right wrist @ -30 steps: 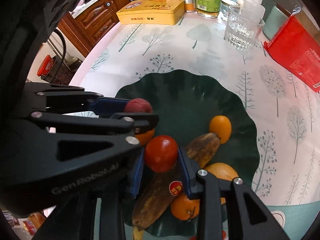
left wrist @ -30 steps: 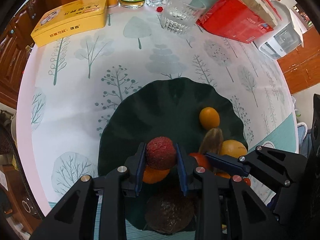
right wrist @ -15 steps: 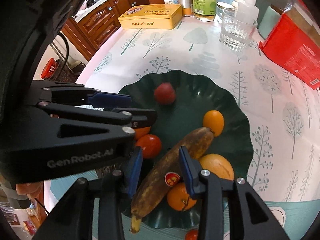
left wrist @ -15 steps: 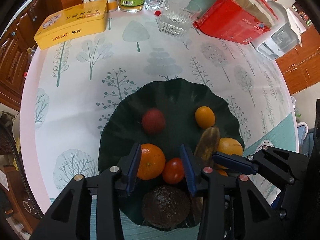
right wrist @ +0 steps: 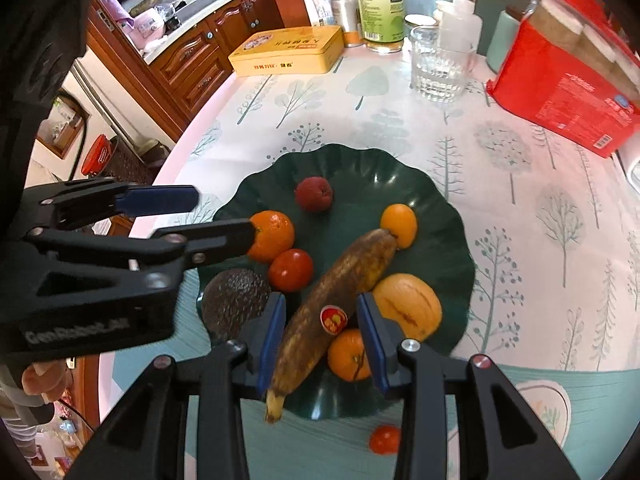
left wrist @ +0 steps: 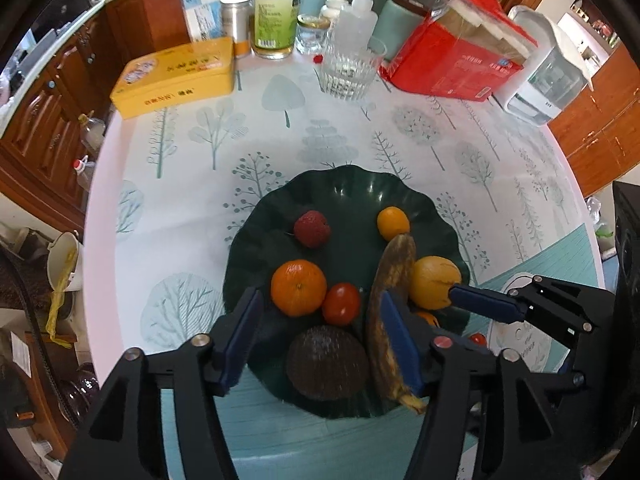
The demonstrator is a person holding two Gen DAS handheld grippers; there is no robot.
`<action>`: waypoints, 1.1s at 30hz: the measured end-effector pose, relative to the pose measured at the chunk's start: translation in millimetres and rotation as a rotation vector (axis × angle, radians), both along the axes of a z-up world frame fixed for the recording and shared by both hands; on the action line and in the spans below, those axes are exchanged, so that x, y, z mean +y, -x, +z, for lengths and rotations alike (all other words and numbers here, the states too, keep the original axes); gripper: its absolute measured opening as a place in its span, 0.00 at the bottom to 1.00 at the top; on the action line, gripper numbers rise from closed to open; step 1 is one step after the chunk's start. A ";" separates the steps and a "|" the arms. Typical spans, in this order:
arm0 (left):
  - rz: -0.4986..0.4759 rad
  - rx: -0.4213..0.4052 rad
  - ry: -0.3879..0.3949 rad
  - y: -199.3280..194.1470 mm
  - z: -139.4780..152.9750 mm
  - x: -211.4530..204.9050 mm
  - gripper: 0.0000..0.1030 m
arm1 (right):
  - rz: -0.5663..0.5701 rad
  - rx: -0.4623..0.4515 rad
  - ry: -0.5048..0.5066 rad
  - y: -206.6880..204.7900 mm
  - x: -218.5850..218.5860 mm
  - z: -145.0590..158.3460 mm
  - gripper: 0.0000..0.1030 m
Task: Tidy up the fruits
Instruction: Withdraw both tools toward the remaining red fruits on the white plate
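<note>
A dark green plate point(left wrist: 360, 188) point(right wrist: 400, 176) holds a red lychee point(left wrist: 312, 229) point(right wrist: 314, 194), a mandarin point(left wrist: 298, 287) point(right wrist: 272, 235), a red tomato point(left wrist: 341, 304) point(right wrist: 290, 270), a brown banana point(left wrist: 390, 280) point(right wrist: 340, 284), a small orange fruit point(left wrist: 393, 223) point(right wrist: 399, 220), a yellow fruit point(left wrist: 434, 282) point(right wrist: 408, 306), another mandarin point(right wrist: 348, 356) and a dark avocado point(left wrist: 327, 362) point(right wrist: 234, 302). My left gripper point(left wrist: 322, 340) is open and empty above the plate's near edge. My right gripper point(right wrist: 322, 338) is open and empty over the banana. A small tomato point(right wrist: 385, 439) lies on the table off the plate.
At the back stand a yellow tin point(left wrist: 176, 76), a drinking glass point(left wrist: 348, 72), bottles and jars point(left wrist: 276, 8), a red box point(left wrist: 452, 60) and a white appliance point(left wrist: 548, 80). The round table's edge drops off at left, beside wooden cabinets.
The left gripper let go of the lychee and the right let go of the tomato; both fruits now lie on the plate. Both grippers have opened and pulled back and up.
</note>
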State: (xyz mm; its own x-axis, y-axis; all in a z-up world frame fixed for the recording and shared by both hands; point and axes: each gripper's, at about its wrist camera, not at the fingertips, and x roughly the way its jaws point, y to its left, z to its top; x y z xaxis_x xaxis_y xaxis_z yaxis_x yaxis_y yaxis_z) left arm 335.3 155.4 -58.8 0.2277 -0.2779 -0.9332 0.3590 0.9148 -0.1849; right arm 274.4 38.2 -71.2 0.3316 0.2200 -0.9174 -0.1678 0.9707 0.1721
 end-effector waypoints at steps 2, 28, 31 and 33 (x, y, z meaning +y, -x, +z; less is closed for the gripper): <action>0.007 -0.017 0.000 9.4 9.4 2.4 0.63 | -0.013 -0.010 -0.008 8.0 -5.1 6.6 0.37; -0.068 -0.193 -0.011 158.2 93.6 -84.4 0.75 | -0.190 -0.138 -0.054 128.0 -144.2 81.2 0.37; -0.055 -0.199 -0.019 164.2 95.0 -105.0 0.75 | -0.178 -0.145 -0.062 130.3 -163.5 85.0 0.37; -0.037 -0.201 -0.025 167.5 94.2 -115.0 0.76 | -0.163 -0.148 -0.065 130.6 -173.6 85.4 0.37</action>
